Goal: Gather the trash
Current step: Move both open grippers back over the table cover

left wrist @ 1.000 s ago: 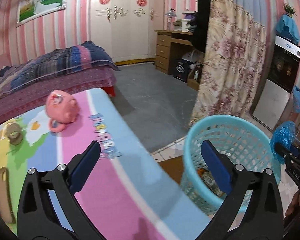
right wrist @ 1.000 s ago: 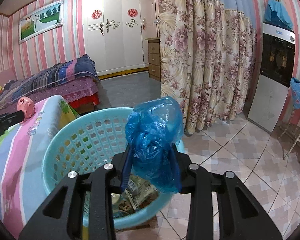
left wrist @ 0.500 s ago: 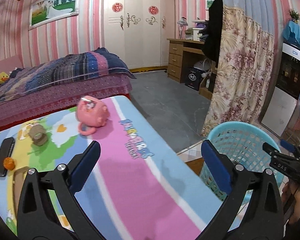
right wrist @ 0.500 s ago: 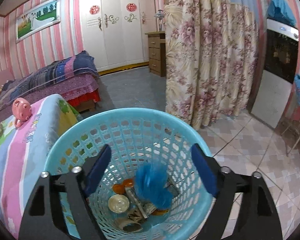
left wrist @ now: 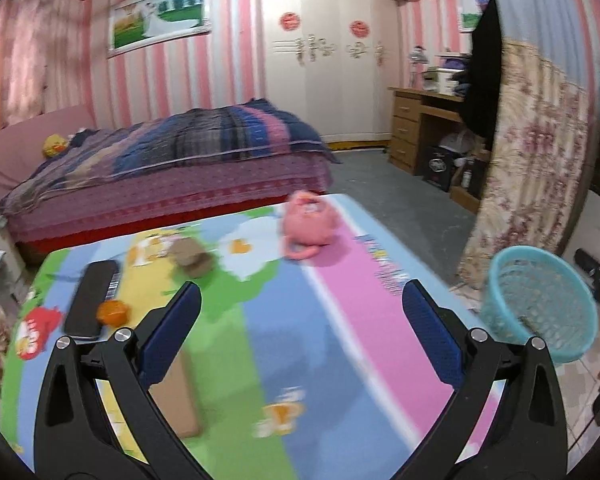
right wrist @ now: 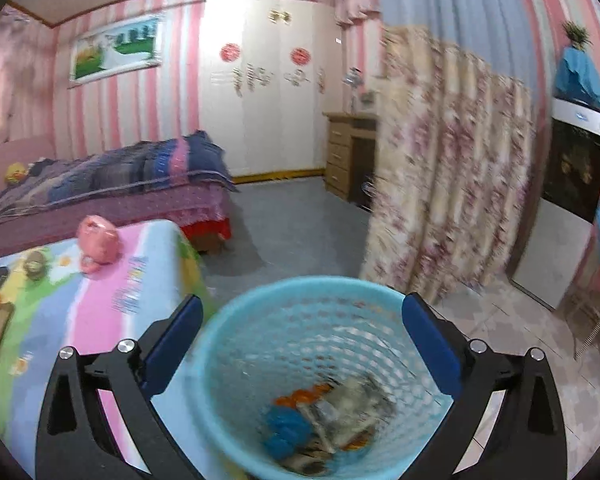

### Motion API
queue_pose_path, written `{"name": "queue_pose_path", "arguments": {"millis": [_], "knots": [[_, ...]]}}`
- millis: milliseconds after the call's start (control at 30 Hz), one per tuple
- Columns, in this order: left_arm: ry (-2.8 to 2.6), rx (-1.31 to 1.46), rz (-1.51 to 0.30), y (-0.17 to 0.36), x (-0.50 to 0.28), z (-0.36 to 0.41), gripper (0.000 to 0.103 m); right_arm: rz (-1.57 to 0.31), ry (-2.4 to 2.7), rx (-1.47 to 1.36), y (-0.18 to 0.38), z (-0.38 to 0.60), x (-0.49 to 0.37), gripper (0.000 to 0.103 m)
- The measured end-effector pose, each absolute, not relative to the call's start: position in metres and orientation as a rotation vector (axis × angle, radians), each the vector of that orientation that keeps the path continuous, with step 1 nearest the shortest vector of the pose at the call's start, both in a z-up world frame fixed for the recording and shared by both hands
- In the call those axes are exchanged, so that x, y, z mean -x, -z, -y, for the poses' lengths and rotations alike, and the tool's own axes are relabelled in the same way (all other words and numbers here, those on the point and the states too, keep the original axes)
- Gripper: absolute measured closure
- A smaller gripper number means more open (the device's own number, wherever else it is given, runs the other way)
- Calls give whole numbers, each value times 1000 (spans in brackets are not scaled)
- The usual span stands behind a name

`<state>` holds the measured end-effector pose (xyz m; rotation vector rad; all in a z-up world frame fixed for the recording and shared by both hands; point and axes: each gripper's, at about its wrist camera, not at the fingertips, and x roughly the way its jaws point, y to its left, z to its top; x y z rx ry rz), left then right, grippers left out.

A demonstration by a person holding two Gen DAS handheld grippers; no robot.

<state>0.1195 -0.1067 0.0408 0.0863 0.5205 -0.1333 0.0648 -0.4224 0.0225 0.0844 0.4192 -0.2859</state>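
A light blue mesh basket [right wrist: 260,344] stands on the floor beside the table; it also shows in the left wrist view [left wrist: 540,304]. Inside it lie a crumpled blue plastic bag [right wrist: 286,426], orange scraps and wrappers. My right gripper [right wrist: 300,344] is open and empty above the basket. My left gripper [left wrist: 300,336] is open and empty above the colourful tablecloth [left wrist: 300,360]. On the table lie an orange piece [left wrist: 114,312], a brown lump [left wrist: 192,258] and a flat brown card [left wrist: 176,396].
A pink piggy bank [left wrist: 310,226] and a black remote [left wrist: 90,300] are on the table. A bed [left wrist: 172,168] stands behind it. A floral curtain [left wrist: 532,160], a wooden desk [left wrist: 416,136] and a fridge [right wrist: 568,200] are to the right.
My right gripper opened and dropped the blue bag into the basket, then drew back. My left gripper swung left from the basket to over the table.
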Motion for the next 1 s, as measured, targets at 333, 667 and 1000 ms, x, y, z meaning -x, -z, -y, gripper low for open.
{"name": "queue_pose_path", "arguments": {"millis": [333, 667, 1000], "knots": [[-40, -53, -549, -33, -138, 12, 6, -441, 95, -9, -28, 322, -107, 5], [-134, 9, -599, -13, -162, -57, 6, -487, -37, 11, -12, 242, -149, 5], [-202, 70, -650, 10, -184, -97, 6, -529, -60, 1, 7, 210, -180, 5]]}}
